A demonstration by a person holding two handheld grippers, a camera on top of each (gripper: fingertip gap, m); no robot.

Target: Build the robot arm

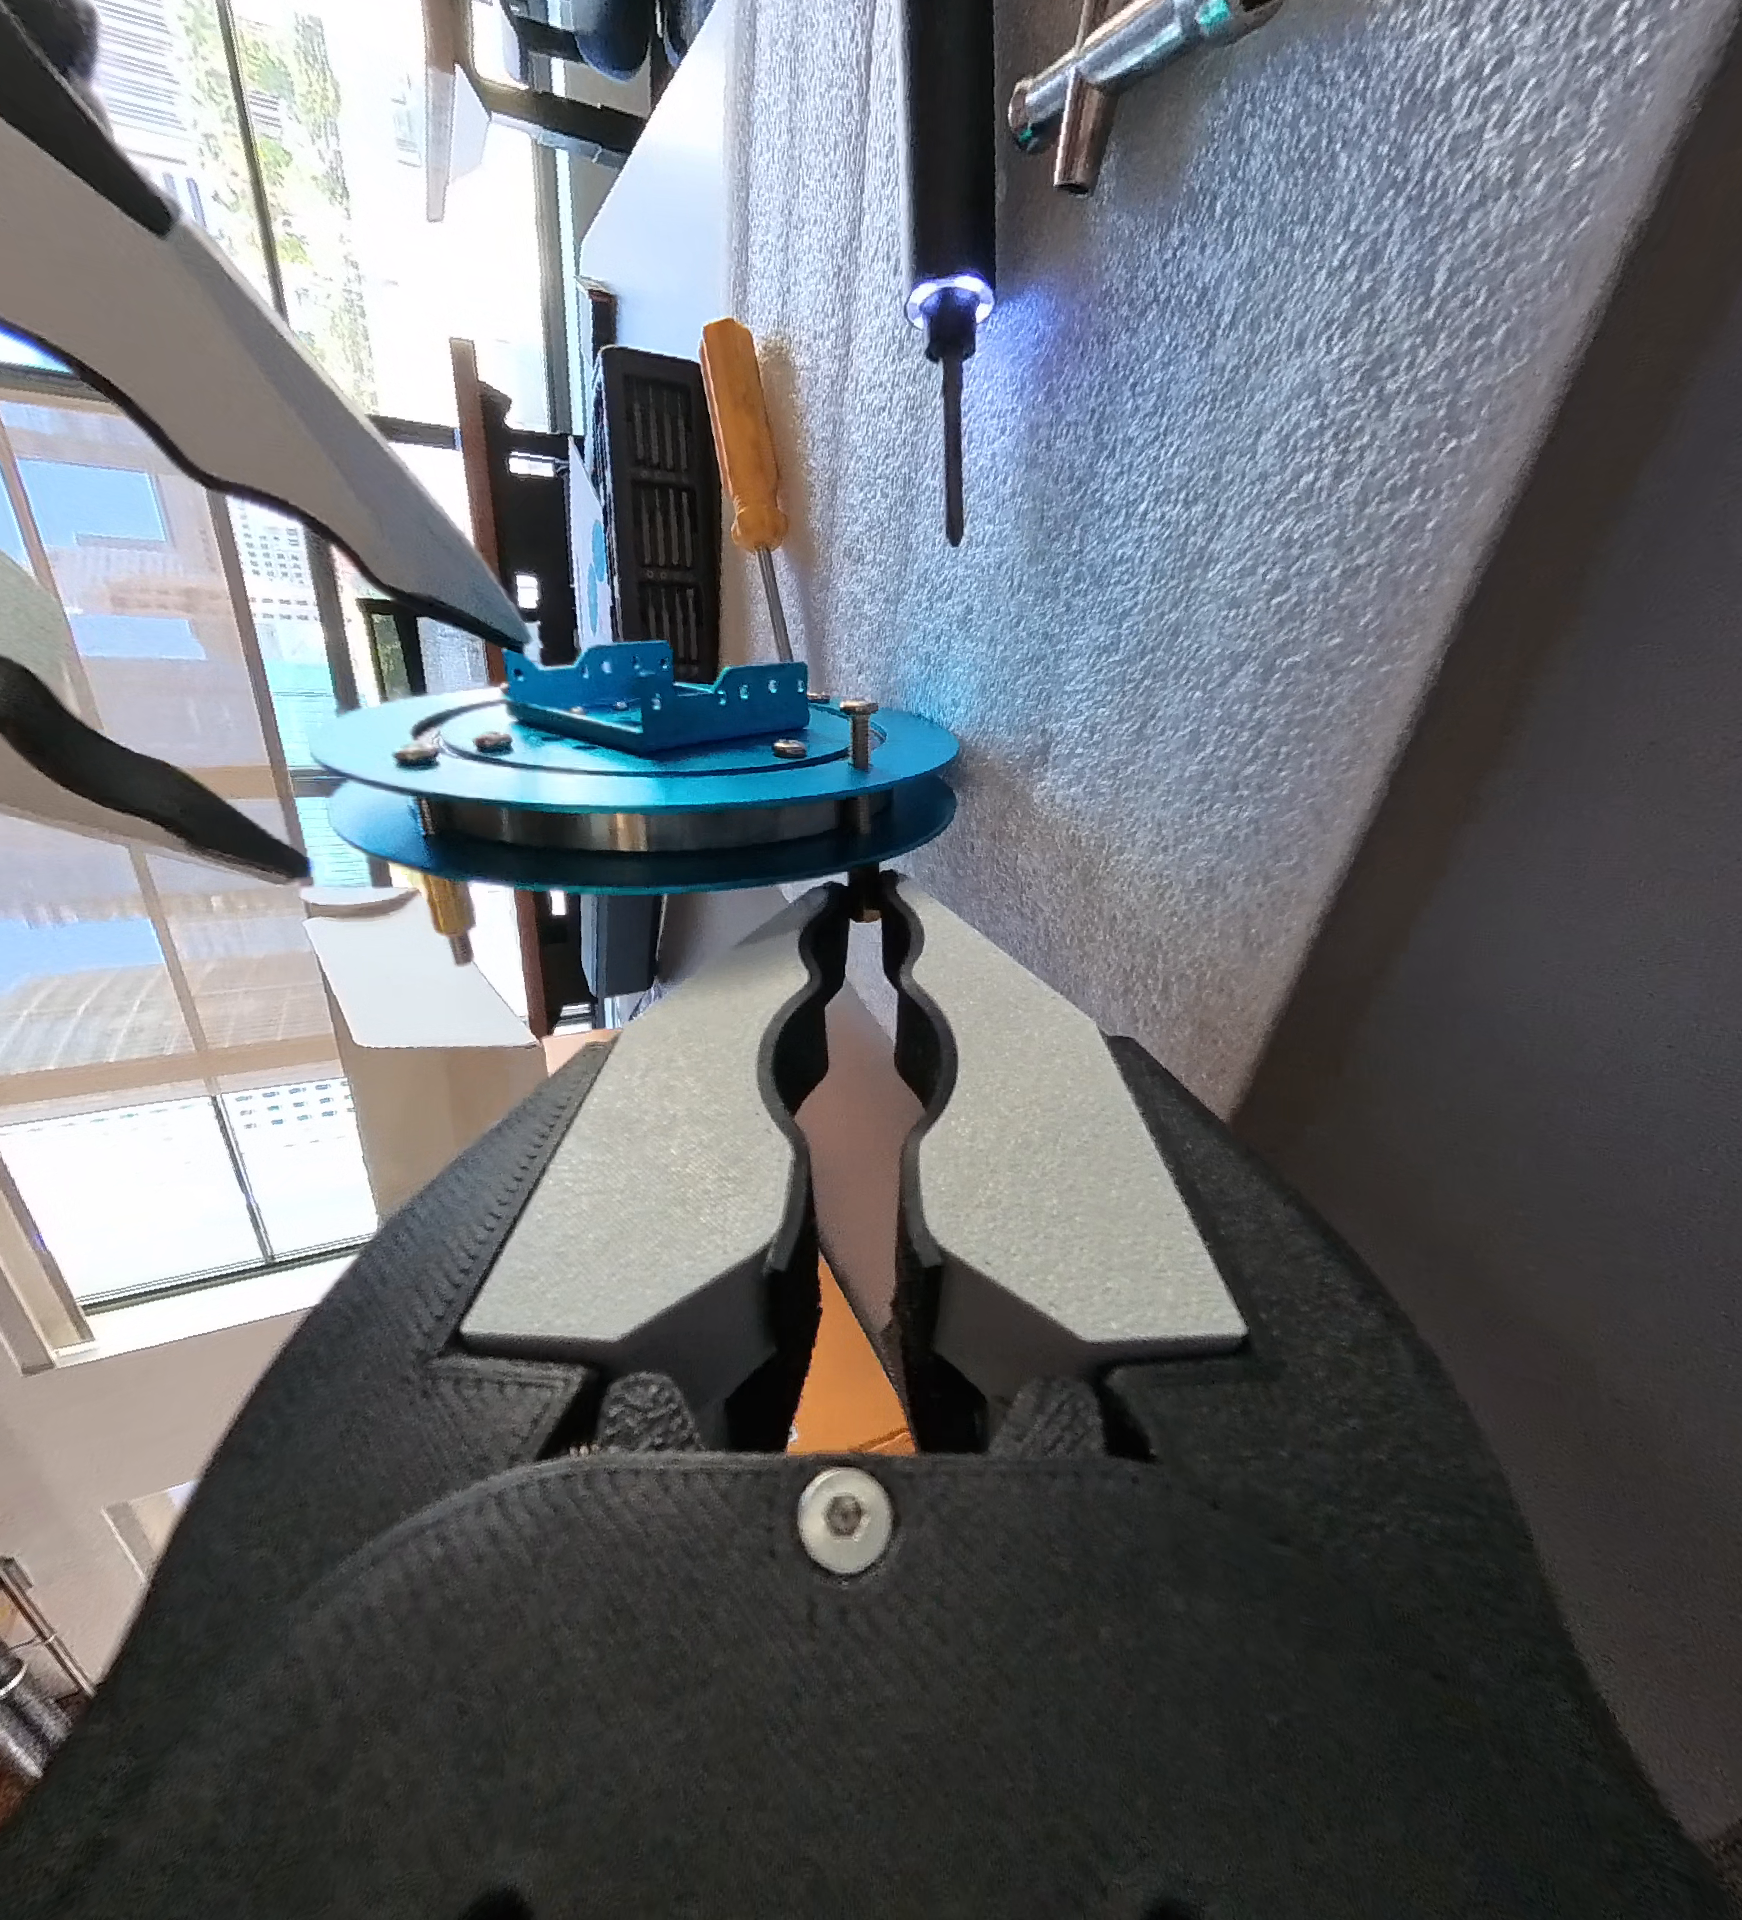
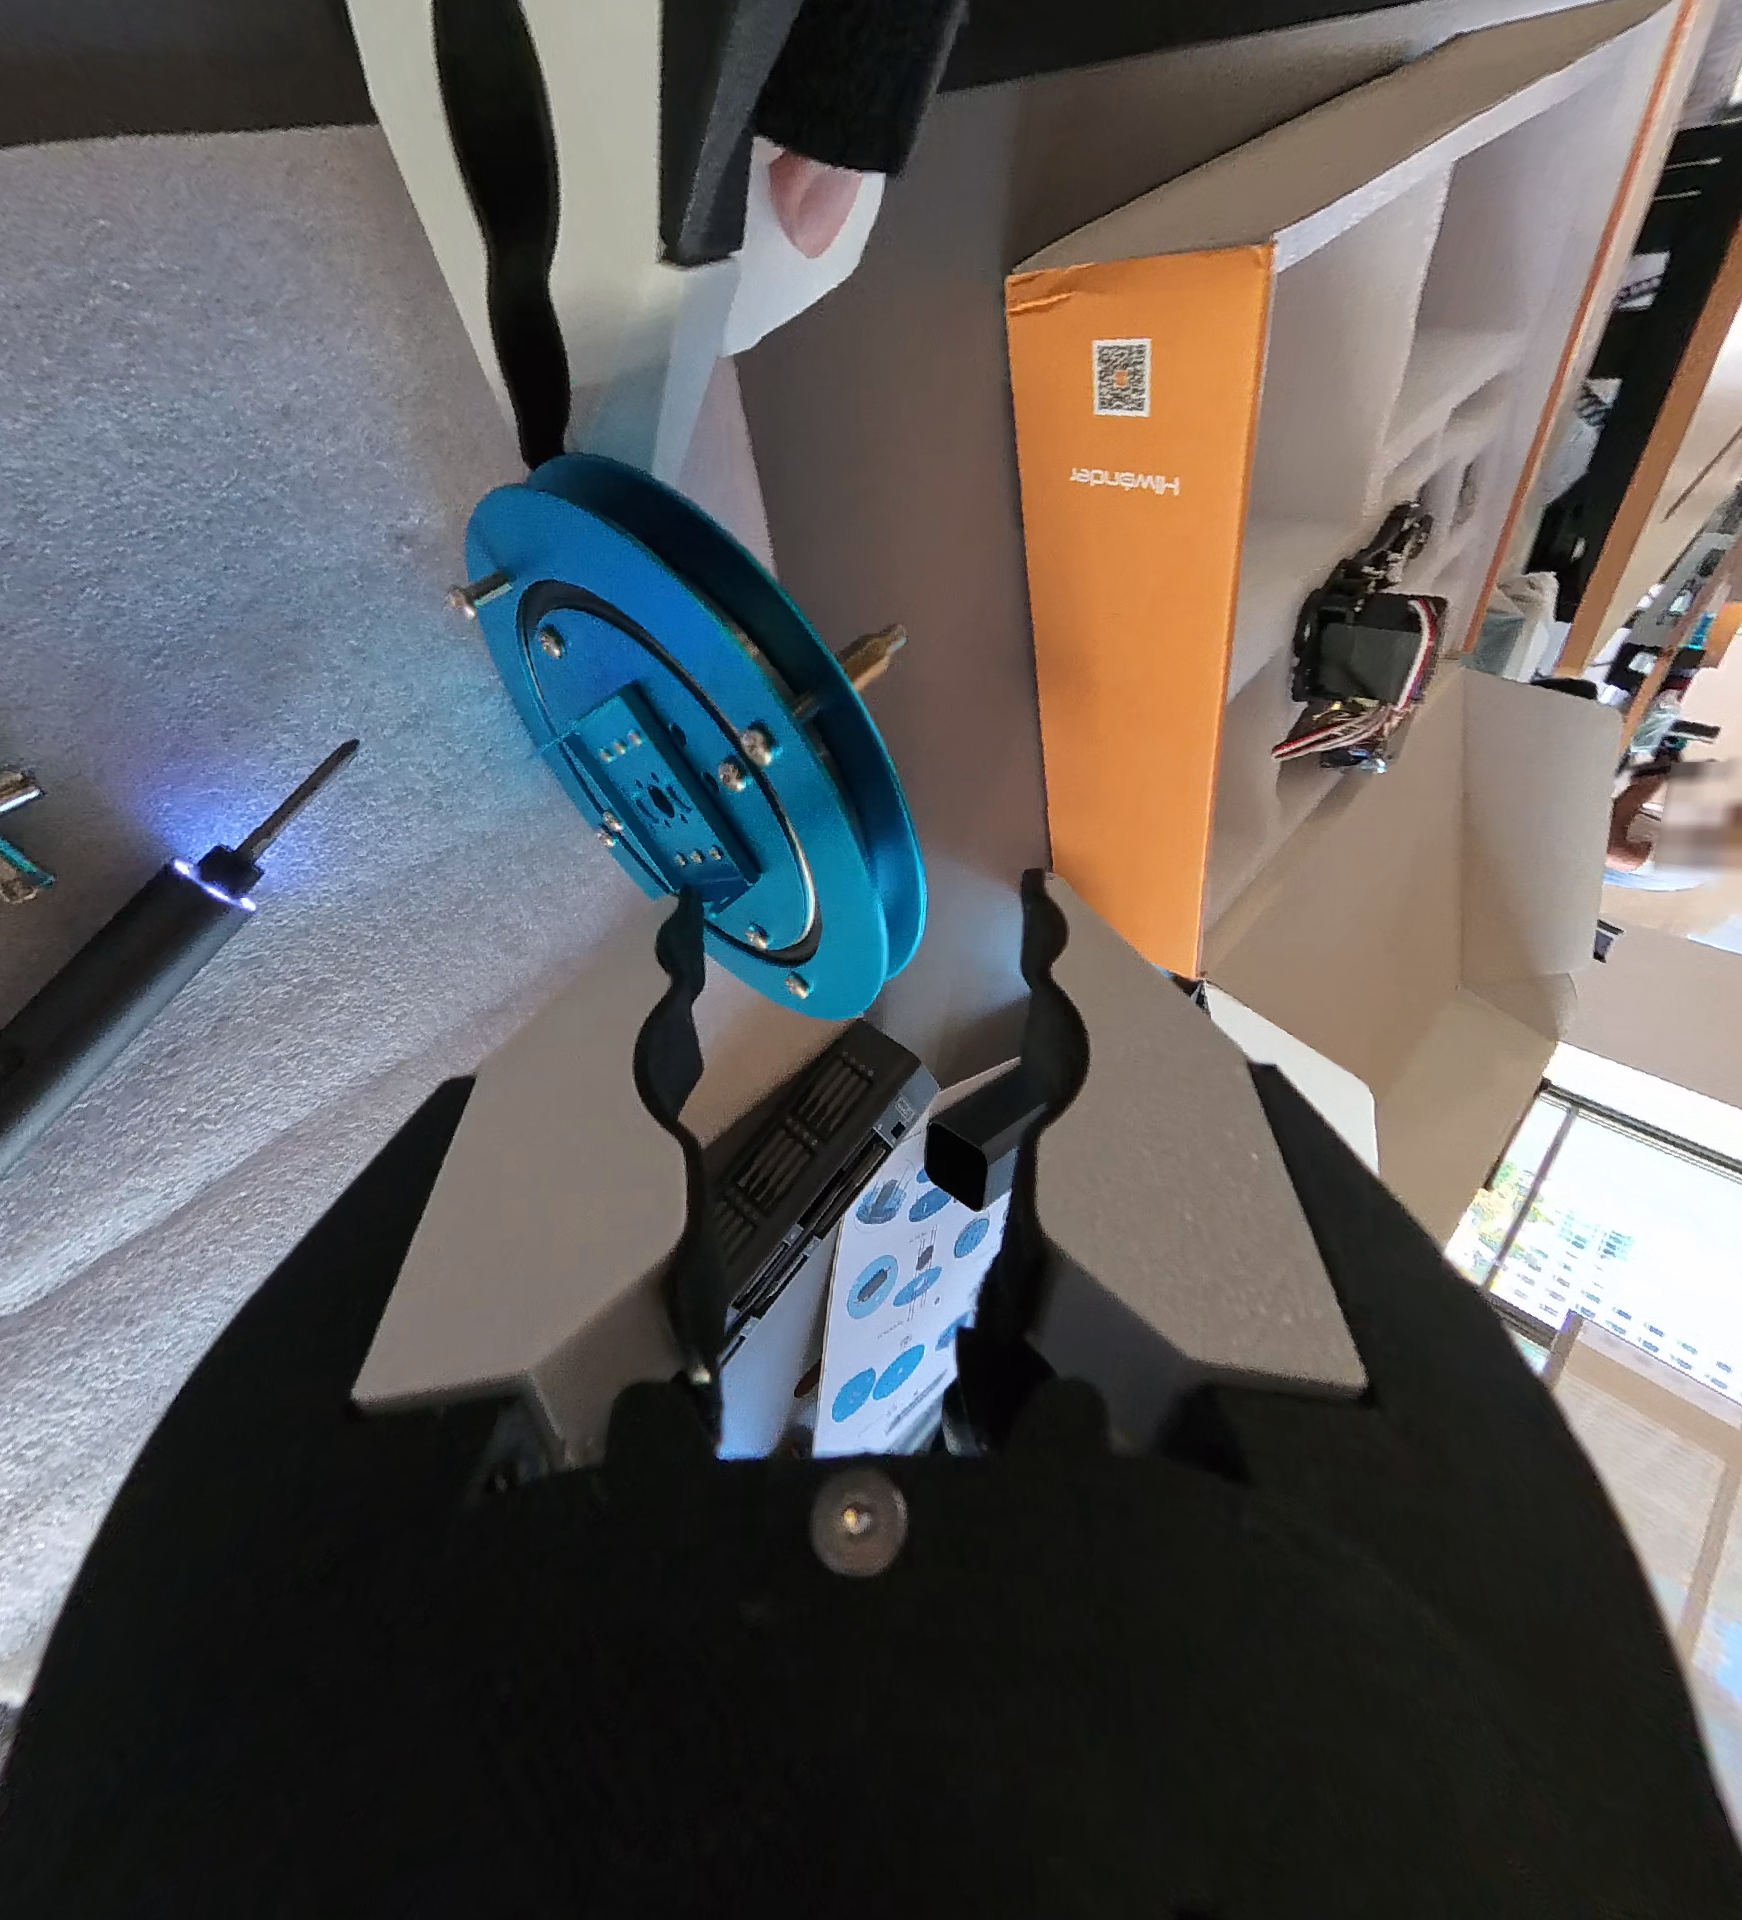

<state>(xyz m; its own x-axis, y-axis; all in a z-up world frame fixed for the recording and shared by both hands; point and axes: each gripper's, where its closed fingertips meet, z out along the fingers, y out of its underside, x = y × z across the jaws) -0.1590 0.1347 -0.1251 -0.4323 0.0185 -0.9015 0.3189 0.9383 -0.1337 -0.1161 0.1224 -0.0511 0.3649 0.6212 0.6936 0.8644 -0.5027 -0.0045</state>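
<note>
The left claw (image 1: 862,899) is pinched on a thin standoff post under the blue turntable disc assembly (image 1: 638,800), holding it in the air beside the grey foam mat (image 1: 1210,623). The right claw (image 2: 851,914) is spread, one finger touching the blue bracket (image 1: 659,696) on top. The assembly looks rigid, metal and smooth-rimmed, likely fairly heavy; the posts or rim seem the safest holds. A lit electric screwdriver (image 2: 77,997) lies on the mat near the disc.

Bright daylight via windows (image 1: 119,935), blown out; blue LED glow on foam mat (image 1: 1210,623); fisheye warp at edges.
</note>
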